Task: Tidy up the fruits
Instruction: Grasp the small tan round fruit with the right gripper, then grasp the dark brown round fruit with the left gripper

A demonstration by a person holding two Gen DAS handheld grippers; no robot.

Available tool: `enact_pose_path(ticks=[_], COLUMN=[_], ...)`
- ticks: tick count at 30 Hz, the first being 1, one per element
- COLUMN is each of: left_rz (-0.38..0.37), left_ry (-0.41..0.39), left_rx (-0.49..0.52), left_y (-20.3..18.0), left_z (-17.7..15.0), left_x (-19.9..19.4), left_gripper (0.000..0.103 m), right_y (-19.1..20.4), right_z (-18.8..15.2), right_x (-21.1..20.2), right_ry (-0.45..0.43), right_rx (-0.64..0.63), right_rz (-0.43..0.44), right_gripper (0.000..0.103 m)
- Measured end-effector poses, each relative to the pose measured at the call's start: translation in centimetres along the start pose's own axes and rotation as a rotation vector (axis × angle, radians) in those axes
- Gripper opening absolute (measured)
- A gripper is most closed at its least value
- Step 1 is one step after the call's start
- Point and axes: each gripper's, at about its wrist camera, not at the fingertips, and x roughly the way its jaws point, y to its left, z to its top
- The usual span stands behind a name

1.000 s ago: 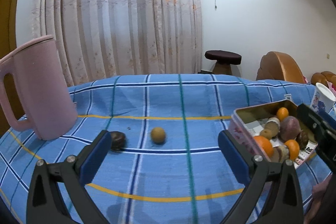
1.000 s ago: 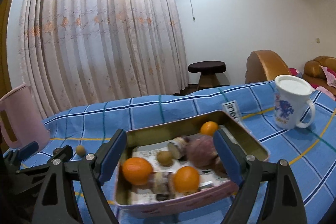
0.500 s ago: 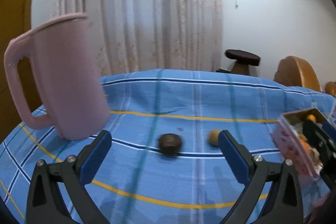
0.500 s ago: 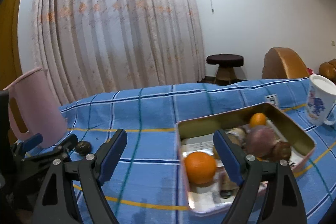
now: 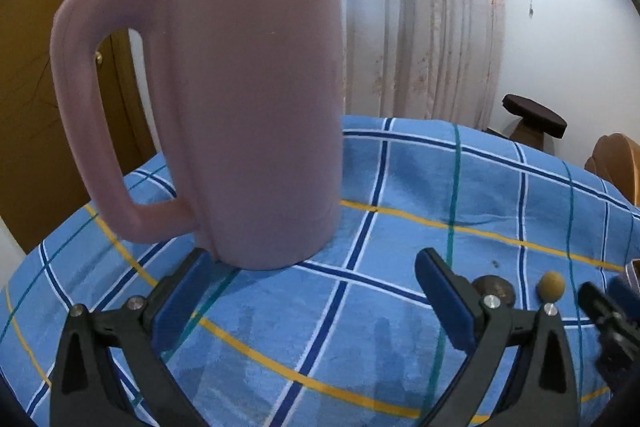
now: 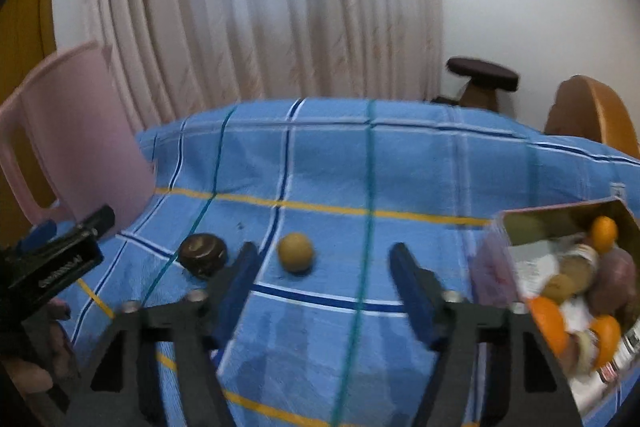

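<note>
Right gripper [image 6: 320, 279] is closing on nothing, the small round tan fruit [image 6: 296, 251] just ahead, dark brown wrinkled fruit [image 6: 203, 254] to its left; left gripper [image 5: 312, 291] gapes before the tall pink plastic jug [image 5: 240, 99].

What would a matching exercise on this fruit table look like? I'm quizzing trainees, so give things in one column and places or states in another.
Things:
1. pink jug
2. yellow fruit
3. dark fruit
4. orange

Places or states:
A. inside the tin
B. ahead between the right gripper fingers, untouched
C. upright before the left gripper
D. on the cloth, left of the yellow one

Pairs: 1-C, 2-B, 3-D, 4-A
</note>
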Motion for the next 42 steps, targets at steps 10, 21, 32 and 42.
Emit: enact_pose_path(ticks=[10,21,32,42], left_rz=[-0.012,-0.118,-0.298,-0.262], left_ry=[0.035,-0.003,0.132,0.266], left_rx=[-0.01,0.009,0.169,0.236], left_y=[0.0,-0.7,-8.0,-11.4], left_z=[0.3,0.2,-0.3,-0.4], left_x=[0.6,-0.2,0.5,4.1], left_gripper=[0.103,0.103,0.094,0.064], right_y=[1.4,-0.4,-1.7,-2.1], right_z=[1.3,-0.5,-2.1,-2.5], right_x=[5.5,-0.2,-5.6,-4.9], right_ry=[0.172,0.01,-0.139,-0.096], right_rx=[-0.008,0.021,-0.005,0.024], right_rz=[0.009,0.033,-0.035,-0.002], right_gripper=[0.041,0.028,0.028,0.028])
